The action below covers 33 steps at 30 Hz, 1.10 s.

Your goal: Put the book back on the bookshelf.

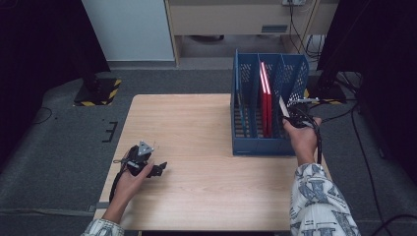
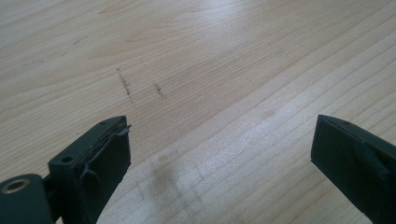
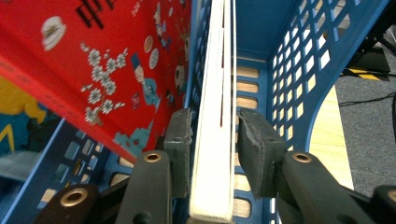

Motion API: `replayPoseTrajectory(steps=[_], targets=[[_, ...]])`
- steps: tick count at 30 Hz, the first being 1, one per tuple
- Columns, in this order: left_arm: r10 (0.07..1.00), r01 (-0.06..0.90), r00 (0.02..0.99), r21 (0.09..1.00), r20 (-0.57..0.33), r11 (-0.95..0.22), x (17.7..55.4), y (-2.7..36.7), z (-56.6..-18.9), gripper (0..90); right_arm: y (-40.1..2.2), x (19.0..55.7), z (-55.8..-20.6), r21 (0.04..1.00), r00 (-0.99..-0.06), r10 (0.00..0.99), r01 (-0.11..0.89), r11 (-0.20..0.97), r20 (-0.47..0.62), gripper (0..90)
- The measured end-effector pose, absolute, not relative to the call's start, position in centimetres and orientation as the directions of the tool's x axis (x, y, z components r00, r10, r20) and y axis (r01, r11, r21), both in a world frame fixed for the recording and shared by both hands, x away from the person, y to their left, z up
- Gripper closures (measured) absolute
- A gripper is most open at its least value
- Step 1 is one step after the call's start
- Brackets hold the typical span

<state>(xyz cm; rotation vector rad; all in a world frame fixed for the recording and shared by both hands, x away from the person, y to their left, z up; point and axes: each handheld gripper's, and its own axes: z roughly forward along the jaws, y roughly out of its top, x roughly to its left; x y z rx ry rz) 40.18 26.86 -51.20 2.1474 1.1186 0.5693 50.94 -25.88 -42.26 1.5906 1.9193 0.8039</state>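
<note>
1 white book [image 3: 215, 116] – between right claw [image 3: 214, 140] pads.

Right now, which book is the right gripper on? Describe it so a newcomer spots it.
Find the blue file rack at the table's right edge. In its rightmost slot stands a thin book, white page edges showing, between the right gripper's jaws. Its neighbours are red-covered.

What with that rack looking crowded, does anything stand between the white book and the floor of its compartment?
Nothing visible does. The white book stands in the blue rack's rightmost compartment, between the jaws of the right hand-held gripper; the red books lean beyond the divider.
</note>
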Motion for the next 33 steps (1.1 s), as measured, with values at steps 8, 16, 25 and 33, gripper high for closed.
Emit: replayPoseTrajectory(steps=[8, 16, 25, 33], targets=[[0.836, 0.557, 0.543, 0.711, 0.080, -0.430, 40.2, 26.9, -51.2, 4.1, -25.7, 50.9, -42.3, 0.725, -0.179, 0.983, 0.673, 0.146, -0.032, 69.3], [0.835, 0.556, 0.544, 0.711, 0.080, -0.430, 40.2, 26.9, -51.2, 4.2, -26.0, 51.3, -42.3, 0.731, -0.153, 0.987, 0.668, 0.136, -0.044, 72.3], [0.836, 0.556, 0.542, 0.712, 0.079, -0.428, 40.3, 27.0, -51.3, 4.3, -25.5, 51.9, -42.3, 0.732, -0.144, 0.988, 0.667, 0.136, -0.053, 71.8], [0.837, 0.557, 0.542, 0.713, 0.078, -0.427, 40.3, 27.0, -51.2, 4.3, -25.0, 51.6, -42.5, 0.741, -0.152, 0.987, 0.657, 0.139, -0.051, 69.2]])
